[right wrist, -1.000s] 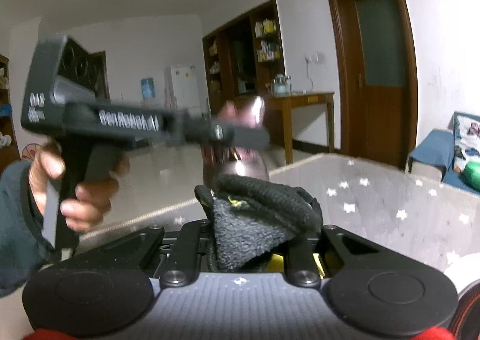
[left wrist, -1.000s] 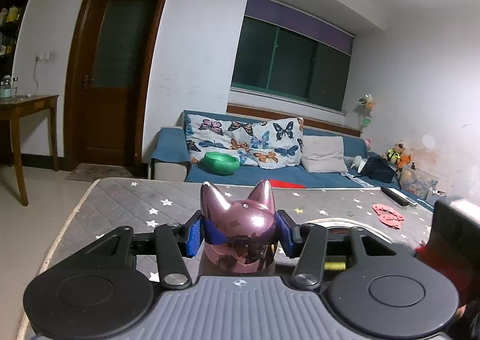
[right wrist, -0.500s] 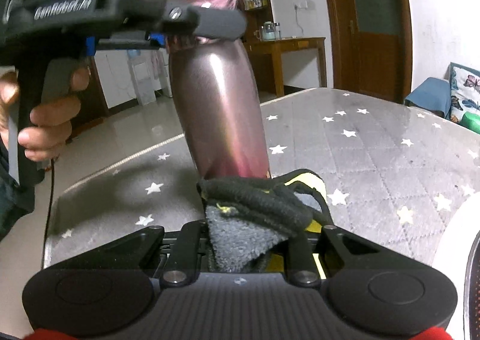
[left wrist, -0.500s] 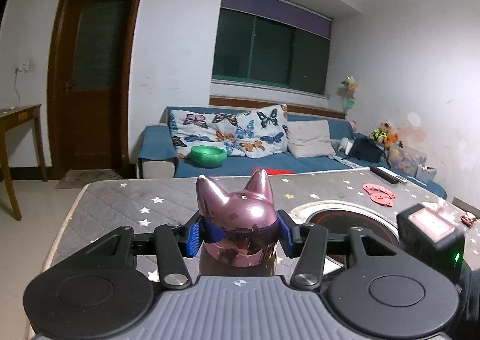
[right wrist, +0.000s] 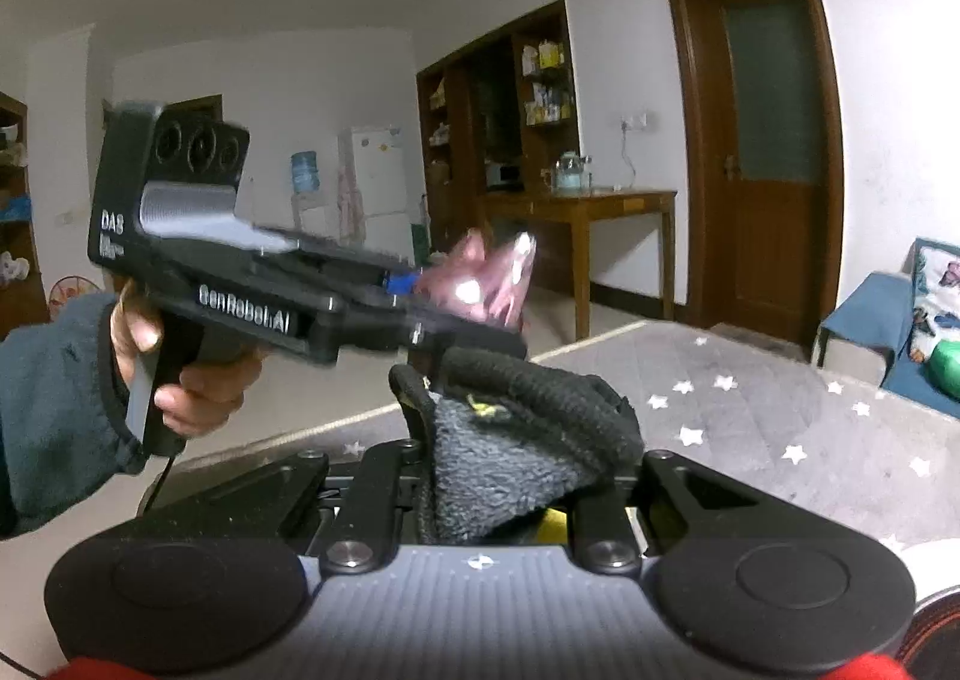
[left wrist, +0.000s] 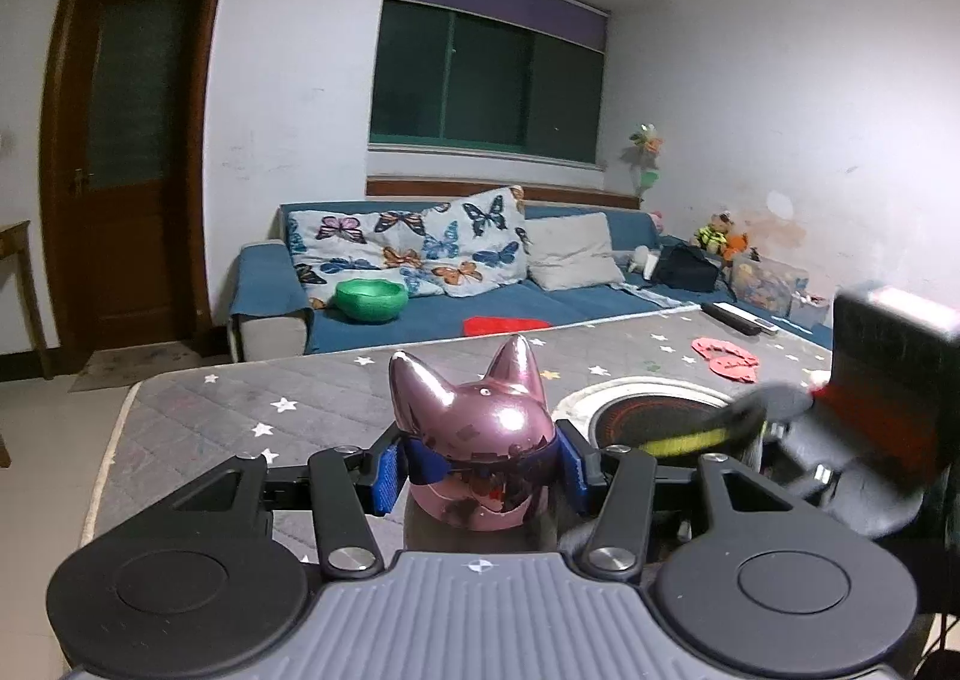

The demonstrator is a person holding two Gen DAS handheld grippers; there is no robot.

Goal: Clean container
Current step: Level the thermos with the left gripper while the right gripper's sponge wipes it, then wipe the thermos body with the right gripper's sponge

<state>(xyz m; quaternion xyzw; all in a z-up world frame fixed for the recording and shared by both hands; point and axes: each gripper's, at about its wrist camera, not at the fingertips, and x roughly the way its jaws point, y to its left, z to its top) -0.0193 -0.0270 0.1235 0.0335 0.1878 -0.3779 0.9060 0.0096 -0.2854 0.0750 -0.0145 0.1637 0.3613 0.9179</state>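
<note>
A shiny pink bottle (left wrist: 480, 440) with a cat-ear lid stands upright between the blue pads of my left gripper (left wrist: 480, 467), which is shut on it just under the lid. My right gripper (right wrist: 516, 476) is shut on a dark grey fleece cloth (right wrist: 522, 434) with a black hem. In the right wrist view the cloth sits right in front of the bottle (right wrist: 486, 284) and hides its body; whether they touch I cannot tell. A hand holds the left gripper (right wrist: 444, 314) there. The left wrist view shows the cloth (left wrist: 720, 434), blurred, at the bottle's right.
A table under a grey quilted cover with white stars (left wrist: 252, 410) lies below. A round cooktop (left wrist: 654, 416) is set into it, with a red item (left wrist: 726, 359) and a remote (left wrist: 741, 317) beyond. A blue sofa (left wrist: 540, 302) and door (left wrist: 129, 188) stand behind.
Half a second ago the cloth was low against the bottle's body; it is now back up near the lid. The left gripper has turned a little with the bottle.
</note>
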